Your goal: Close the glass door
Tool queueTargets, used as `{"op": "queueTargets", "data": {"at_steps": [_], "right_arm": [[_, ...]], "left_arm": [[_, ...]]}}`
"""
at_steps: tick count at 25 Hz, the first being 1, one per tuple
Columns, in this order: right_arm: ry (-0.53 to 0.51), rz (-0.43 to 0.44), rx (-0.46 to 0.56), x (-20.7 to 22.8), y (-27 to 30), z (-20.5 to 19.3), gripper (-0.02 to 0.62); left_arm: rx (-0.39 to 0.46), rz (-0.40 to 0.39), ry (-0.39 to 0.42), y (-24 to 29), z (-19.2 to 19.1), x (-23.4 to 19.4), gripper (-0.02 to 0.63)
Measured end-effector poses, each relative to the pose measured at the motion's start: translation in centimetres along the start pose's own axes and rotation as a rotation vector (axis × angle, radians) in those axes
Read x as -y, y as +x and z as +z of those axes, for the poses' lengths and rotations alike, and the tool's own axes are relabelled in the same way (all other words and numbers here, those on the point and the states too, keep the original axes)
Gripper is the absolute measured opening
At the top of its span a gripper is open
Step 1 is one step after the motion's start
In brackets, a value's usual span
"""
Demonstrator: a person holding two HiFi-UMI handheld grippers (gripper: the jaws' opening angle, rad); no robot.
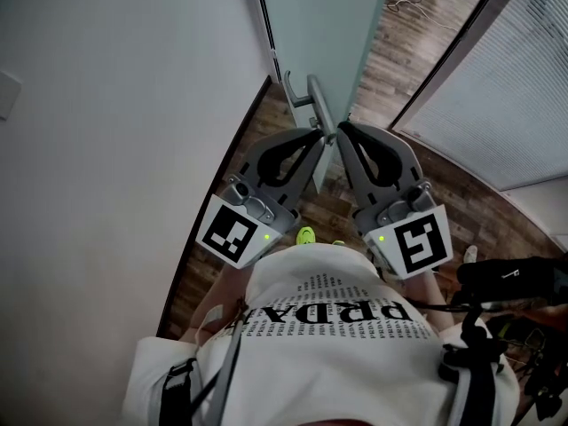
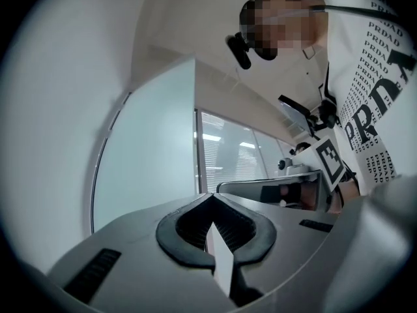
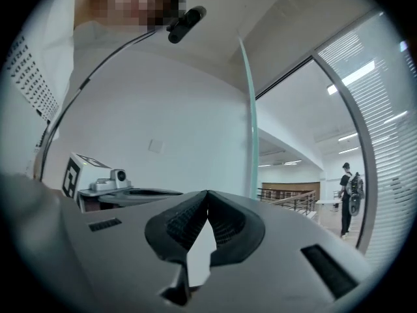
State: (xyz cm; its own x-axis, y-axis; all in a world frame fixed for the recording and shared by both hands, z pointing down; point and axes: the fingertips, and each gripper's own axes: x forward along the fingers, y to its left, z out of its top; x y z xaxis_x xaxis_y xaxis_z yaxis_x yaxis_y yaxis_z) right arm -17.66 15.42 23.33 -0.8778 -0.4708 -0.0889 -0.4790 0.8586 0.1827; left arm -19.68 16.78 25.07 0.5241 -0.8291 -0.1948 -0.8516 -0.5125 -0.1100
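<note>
While the left gripper (image 1: 323,136) and right gripper (image 1: 342,128), each with jaws pressed together on nothing, are flanking the handle (image 1: 312,100) of the glass door (image 1: 319,16) standing ajar ahead, their closed tips are probably risking slipping off it. Only the right gripper view is showing a distant person (image 3: 348,189).

Frosted glass door (image 1: 319,16), standing open

White wall (image 1: 106,193) and blinds (image 1: 524,87) flank wood floor (image 1: 479,193).
</note>
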Motion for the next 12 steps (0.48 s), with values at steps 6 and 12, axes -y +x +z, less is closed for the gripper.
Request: {"op": "queueTargets", "data": {"at_steps": [6,12], "right_arm": [[-0.089,-0.210,-0.034,5.6,0.9,-0.6,0.003],[-0.099,-0.198,-0.075,7.1,3.2,-1.2,0.069]], "left_arm": [[-0.007,0.021,-0.022,0.4,-0.4,-1.4,0.000],[-0.024,0.005,-0.041,1.2,-0.5,-2.4,0.002]]}}
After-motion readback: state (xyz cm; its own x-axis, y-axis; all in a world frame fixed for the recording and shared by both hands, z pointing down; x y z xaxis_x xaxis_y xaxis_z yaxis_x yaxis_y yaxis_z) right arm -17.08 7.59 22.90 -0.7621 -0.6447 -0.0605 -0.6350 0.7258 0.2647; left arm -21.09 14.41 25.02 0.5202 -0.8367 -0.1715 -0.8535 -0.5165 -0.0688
